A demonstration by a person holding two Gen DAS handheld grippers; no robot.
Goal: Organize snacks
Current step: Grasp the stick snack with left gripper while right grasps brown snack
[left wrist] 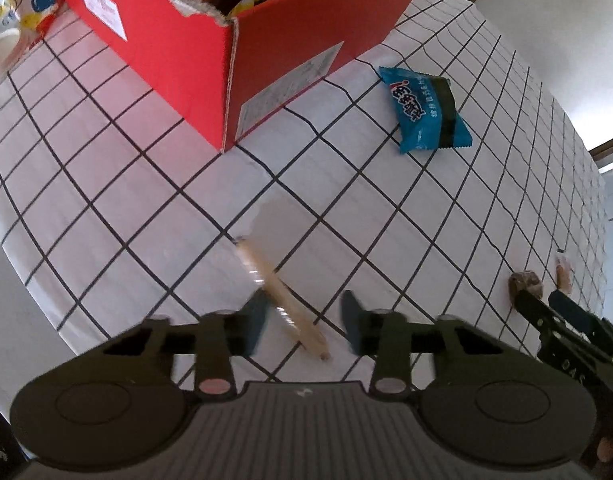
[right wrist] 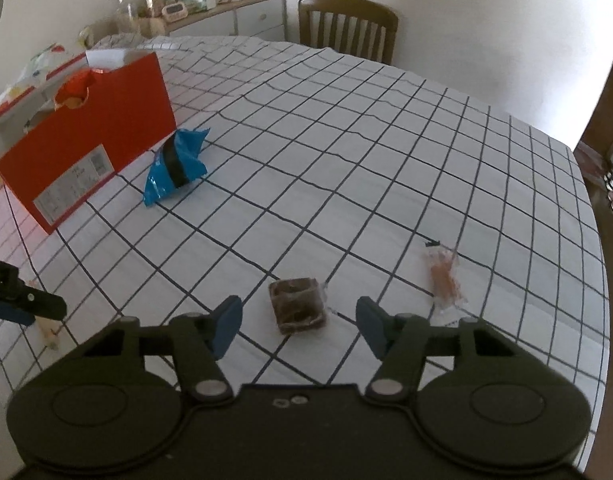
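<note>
A red cardboard box (left wrist: 178,64) holding several snacks stands on the checked tablecloth; it also shows in the right wrist view (right wrist: 86,140). A blue snack packet (left wrist: 426,114) lies beside it, also in the right wrist view (right wrist: 174,168). My left gripper (left wrist: 304,324) is open, its fingers astride a long pale wrapped stick snack (left wrist: 280,300) on the cloth. My right gripper (right wrist: 298,326) is open around a brown square wrapped snack (right wrist: 298,308). A clear-wrapped orange snack (right wrist: 444,276) lies to its right.
A wooden chair (right wrist: 346,26) stands at the table's far side. A sideboard (right wrist: 226,16) with jars and boxes is against the wall. Colourful bags (left wrist: 22,4) lie behind the box. The table edge (right wrist: 598,280) runs close on the right.
</note>
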